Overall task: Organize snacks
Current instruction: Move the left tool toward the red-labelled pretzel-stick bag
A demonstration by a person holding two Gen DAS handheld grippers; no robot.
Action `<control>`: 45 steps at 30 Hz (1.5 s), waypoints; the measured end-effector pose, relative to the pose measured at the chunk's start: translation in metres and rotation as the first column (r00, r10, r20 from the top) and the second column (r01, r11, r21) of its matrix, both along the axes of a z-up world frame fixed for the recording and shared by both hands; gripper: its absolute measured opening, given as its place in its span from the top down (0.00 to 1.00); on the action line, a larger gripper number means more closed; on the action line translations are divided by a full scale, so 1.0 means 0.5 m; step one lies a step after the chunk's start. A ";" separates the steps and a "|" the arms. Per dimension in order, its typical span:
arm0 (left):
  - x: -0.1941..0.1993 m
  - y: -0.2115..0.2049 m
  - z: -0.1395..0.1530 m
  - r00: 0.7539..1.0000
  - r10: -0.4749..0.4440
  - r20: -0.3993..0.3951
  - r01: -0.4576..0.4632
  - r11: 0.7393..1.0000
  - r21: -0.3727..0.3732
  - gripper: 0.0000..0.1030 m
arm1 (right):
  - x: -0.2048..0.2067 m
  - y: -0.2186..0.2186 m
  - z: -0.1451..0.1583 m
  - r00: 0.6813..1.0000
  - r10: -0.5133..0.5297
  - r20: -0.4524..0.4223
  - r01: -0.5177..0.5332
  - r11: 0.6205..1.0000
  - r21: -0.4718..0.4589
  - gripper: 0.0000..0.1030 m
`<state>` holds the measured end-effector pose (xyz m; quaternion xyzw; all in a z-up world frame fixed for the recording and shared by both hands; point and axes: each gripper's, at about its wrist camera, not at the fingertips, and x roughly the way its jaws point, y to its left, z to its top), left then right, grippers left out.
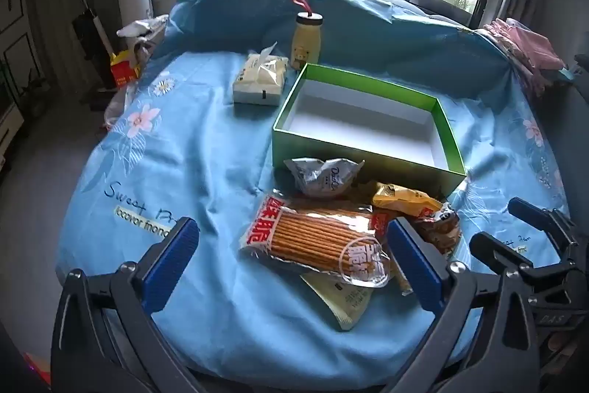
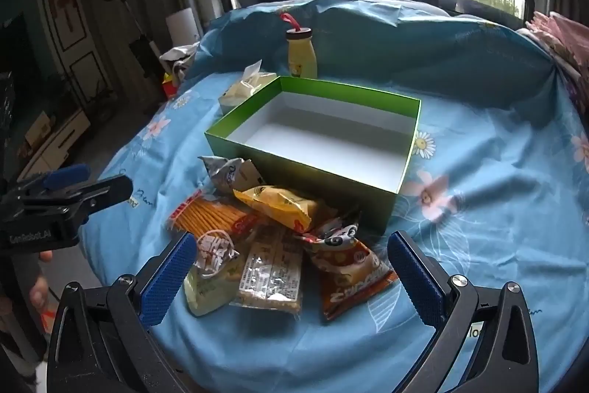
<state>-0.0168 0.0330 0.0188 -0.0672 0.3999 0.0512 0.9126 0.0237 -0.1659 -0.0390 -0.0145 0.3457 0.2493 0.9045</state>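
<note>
My view: blue floral bedsheet (image 1: 206, 150) covers the whole surface; everything sits on it.

Green box (image 1: 447, 135), open-topped, white inside, holds nothing. It stands mid-surface, long side toward me.

Snack pile lies on the sheet against the box's near wall, none of it inside. Largest is the pack of biscuit sticks (image 1: 316, 238), clear wrapper with red ends, lying flat on top of a pale flat packet (image 1: 346, 304). Orange-brown bag (image 2: 353, 267) lies on the right side of the pile, yellow packet (image 2: 279, 205) above it touching the box wall, silver crumpled packet (image 1: 324, 175) at the far left by the box corner. A clear-wrapped bar with printed label (image 2: 268, 275) lies between the pale packet and the orange bag.

Behind the box: tissue pack (image 1: 259, 80), then a yellow bottle (image 1: 307, 41) with dark cap and red loop, upright.

My left gripper (image 1: 294, 256): jaws spread wide, holding nothing, straddling the biscuit sticks from above.

My right gripper (image 2: 291, 275): jaws likewise wide apart, empty, over the near half of the pile.
</note>
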 end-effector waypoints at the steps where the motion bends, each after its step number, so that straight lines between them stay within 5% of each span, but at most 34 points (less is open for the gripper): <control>1: -0.001 0.000 -0.002 1.000 0.001 -0.002 -0.001 1.000 0.001 0.00 | -0.001 0.002 -0.001 1.000 0.002 -0.004 -0.002 1.000 0.004 0.00; 18: 0.011 -0.002 -0.031 0.998 -0.060 -0.016 0.058 0.992 -0.109 0.00 | 0.001 0.009 -0.015 0.999 0.009 -0.050 -0.010 1.000 -0.008 0.00; 30: 0.030 0.008 -0.086 0.982 -0.183 -0.043 0.164 0.945 -0.283 0.00 | -0.014 -0.050 -0.053 0.995 -0.035 -0.089 0.043 0.994 0.096 0.00; 45: 0.036 0.107 -0.166 0.989 -0.138 -0.054 0.113 0.940 -0.323 0.03 | -0.024 0.055 -0.105 0.973 0.206 -0.108 -0.194 0.975 0.108 0.06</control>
